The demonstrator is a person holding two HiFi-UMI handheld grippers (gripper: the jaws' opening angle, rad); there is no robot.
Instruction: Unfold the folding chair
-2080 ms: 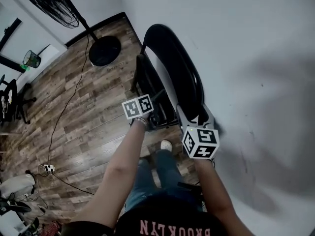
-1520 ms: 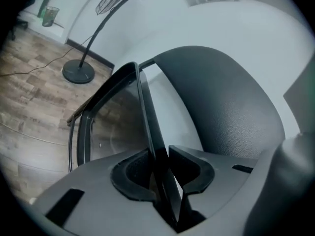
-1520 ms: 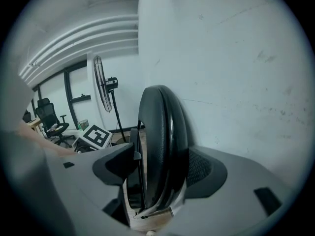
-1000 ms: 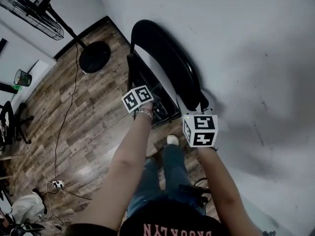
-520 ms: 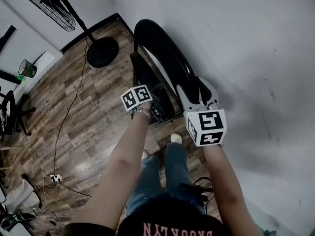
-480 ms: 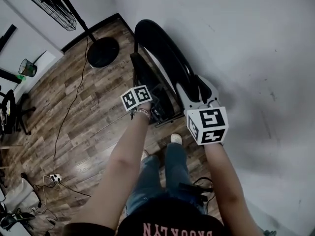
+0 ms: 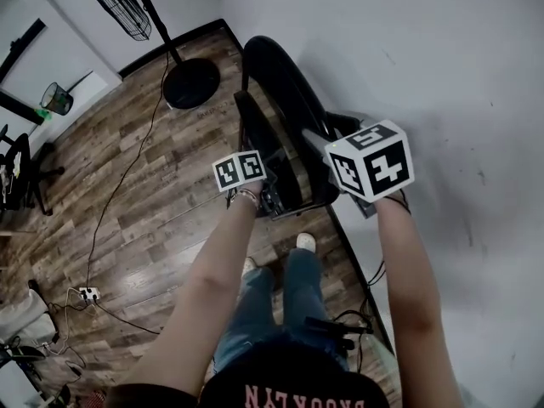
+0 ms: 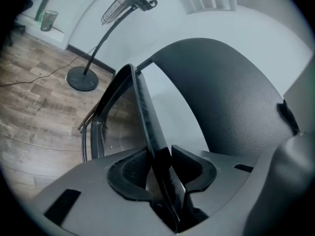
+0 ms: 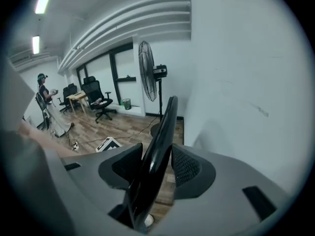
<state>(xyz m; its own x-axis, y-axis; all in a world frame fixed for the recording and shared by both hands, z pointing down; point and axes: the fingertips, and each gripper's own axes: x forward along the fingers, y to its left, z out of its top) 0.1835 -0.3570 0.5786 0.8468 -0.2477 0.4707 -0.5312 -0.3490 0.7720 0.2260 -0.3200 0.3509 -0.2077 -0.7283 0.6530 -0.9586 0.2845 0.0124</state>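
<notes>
We log: left tongs (image 8: 160, 162), jaws just easing wider, pinch the seat edge of the folding chair (image 7: 289, 100); right tongs (image 9: 156, 163), just closing, clamp its backrest. Only the right gripper view shows a bystander (image 9: 43, 100).

Glossy black folding chair (image 7: 285, 83) with finely pebbled panel (image 8: 236, 107), wood-grain plank floor (image 7: 144, 185), matt white wall (image 7: 442, 58)

The fan (image 7: 191, 83) is cut off at the head view's top (cage mostly lost). The folding chair's (image 7: 293, 100) near end is hidden behind the left gripper (image 7: 265, 195) and right gripper (image 7: 313, 136).
</notes>
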